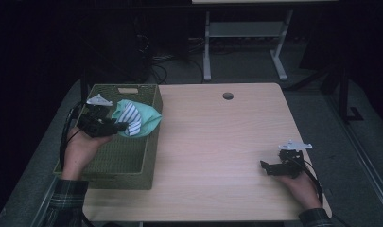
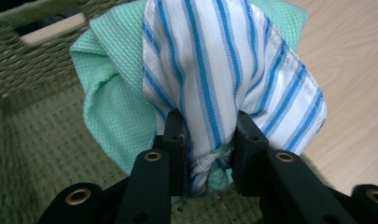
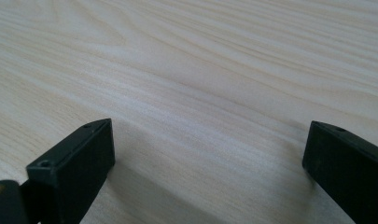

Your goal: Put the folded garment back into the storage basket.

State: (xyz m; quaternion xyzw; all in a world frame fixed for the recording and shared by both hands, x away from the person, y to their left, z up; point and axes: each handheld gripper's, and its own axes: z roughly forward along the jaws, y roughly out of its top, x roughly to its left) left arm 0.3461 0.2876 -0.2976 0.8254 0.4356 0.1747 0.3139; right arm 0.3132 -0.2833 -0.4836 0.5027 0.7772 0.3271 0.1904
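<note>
From above, my left gripper (image 1: 117, 126) hangs over the woven basket (image 1: 132, 168) near its right rim, striped cloth (image 1: 132, 119) and green cloth (image 1: 149, 120) bunched over that edge. Left gripper view: jaws clamped on both cloths. Right gripper view: my right gripper (image 3: 207, 154) gapes wide over bare table (image 3: 200, 70).

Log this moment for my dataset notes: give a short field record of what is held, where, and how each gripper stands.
held: striped cloth bunched with green cloth
holder: left gripper, jaws clamped on the fabric
place: over the woven basket, at the table's left
right gripper: jaws wide apart, nothing between them, low over bare table
</note>
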